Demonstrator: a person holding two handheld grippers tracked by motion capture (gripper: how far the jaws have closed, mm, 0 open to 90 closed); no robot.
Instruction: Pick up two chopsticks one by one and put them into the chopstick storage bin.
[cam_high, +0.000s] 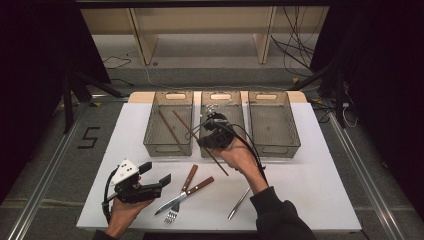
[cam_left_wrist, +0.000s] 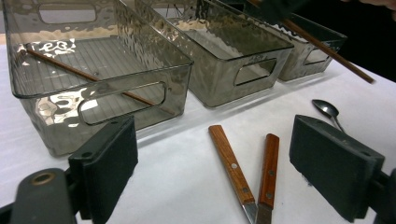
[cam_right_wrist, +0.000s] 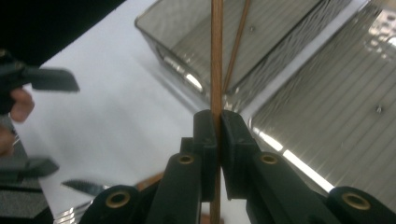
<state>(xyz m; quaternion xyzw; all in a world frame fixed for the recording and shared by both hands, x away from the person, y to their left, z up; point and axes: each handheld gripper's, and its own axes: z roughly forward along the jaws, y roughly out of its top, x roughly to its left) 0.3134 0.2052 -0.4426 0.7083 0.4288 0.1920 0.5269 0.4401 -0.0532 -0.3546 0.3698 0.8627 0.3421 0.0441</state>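
High view: the right claw (cam_high: 214, 134) clamps a chopstick (cam_high: 200, 142) above the middle bin (cam_high: 222, 102); the left claw (cam_high: 156, 176) hovers over the surface (cam_high: 310, 180), jaws wide. Left gripper view: jaws apart (nothing between), knife (cam_left_wrist: 232, 165) ahead. Right gripper view: jaws pinch the chopstick (cam_right_wrist: 216, 56).

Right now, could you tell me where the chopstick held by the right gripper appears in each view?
High view: the held chopstick slants across the middle bin's near wall, clamped in the right gripper.
Left gripper view: top right, over the bins.
Right gripper view: vertical at centre, between shut jaws.
Shared landmark: the left bin, holding another chopstick.
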